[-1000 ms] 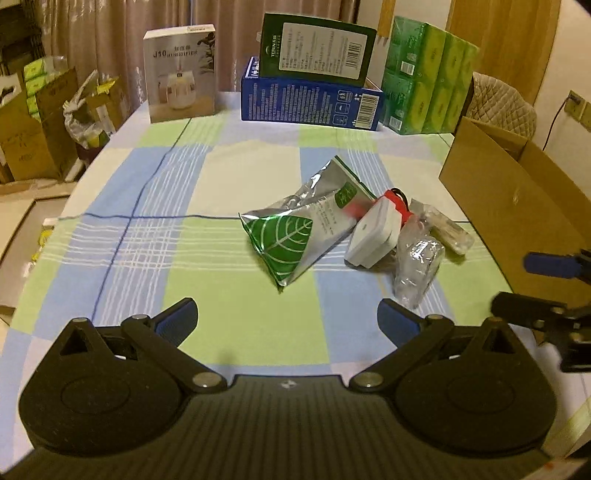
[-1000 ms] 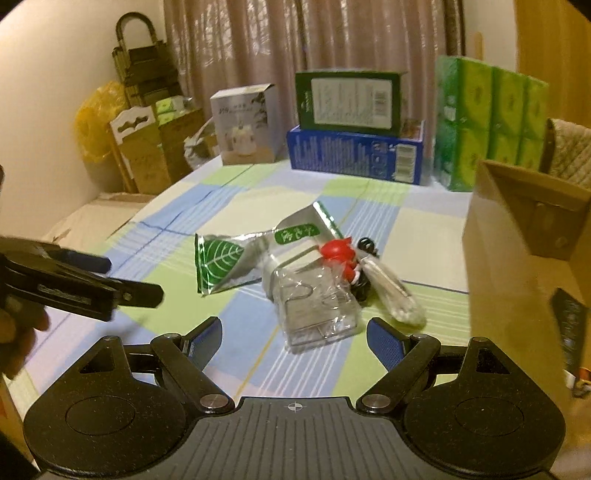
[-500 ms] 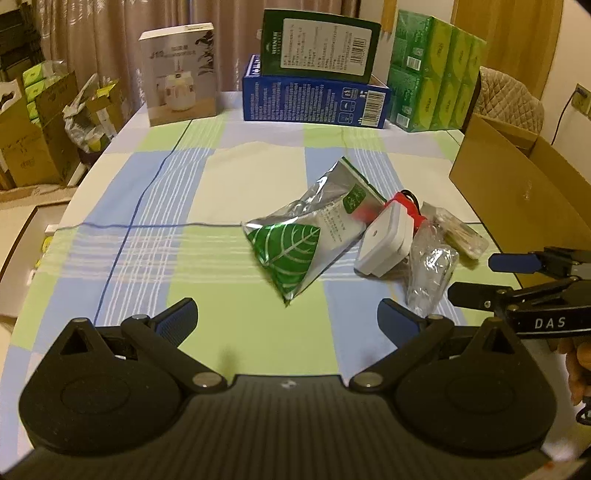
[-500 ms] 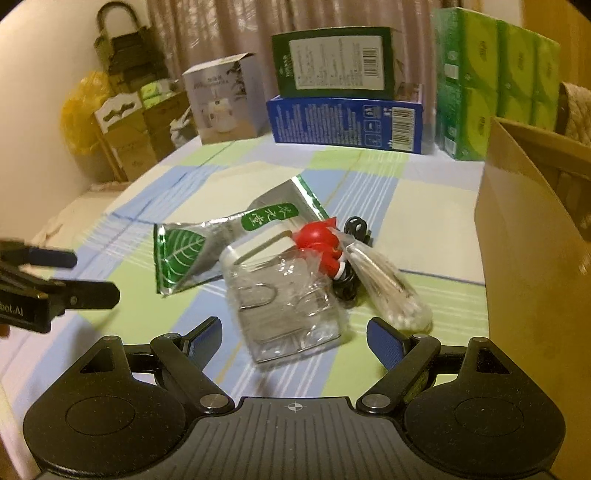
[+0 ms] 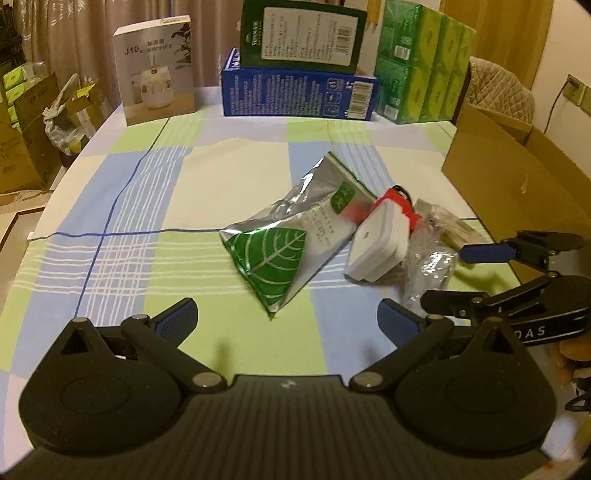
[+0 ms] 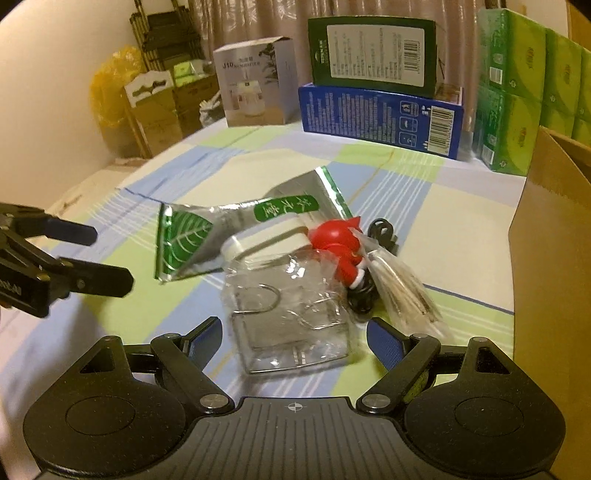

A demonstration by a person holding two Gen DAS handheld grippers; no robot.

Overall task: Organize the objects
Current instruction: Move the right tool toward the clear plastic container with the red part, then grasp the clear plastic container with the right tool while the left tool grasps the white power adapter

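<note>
- The table [image 5: 122, 206], covered with a checked cloth of green, blue and cream, carried a small heap of things right of its middle.
- An open cardboard box [image 5: 517, 184] stood at the table's right edge, just beside the heap.
- Along the far edge stood a blue carton [image 5: 295, 92] with a dark green carton [image 5: 301, 35] on top, a stack of green packs [image 5: 424, 62] to the right and a white humidifier box [image 5: 157, 70] to the left.
- The left gripper [image 5: 287, 317] hung with its jaws spread and nothing between them; the silver pouch with a green leaf [image 5: 280, 254] lay just ahead of them, its lower corner nearest.
- The right gripper [image 6: 294, 341] also had its jaws spread wide, not pressing on anything; the near edge of a clear plastic packet of metal hooks [image 6: 291, 317] lay between the blue pads.
- Behind that packet lay a white flat case [image 6: 266, 240], touching the pouch.
- A red figurine [image 6: 341, 243] lay to the case's right, over a black cord [image 6: 382, 229].
- A clear bag of thin sticks [image 6: 402, 284] lay at the heap's right, nearest the cardboard box.
</note>
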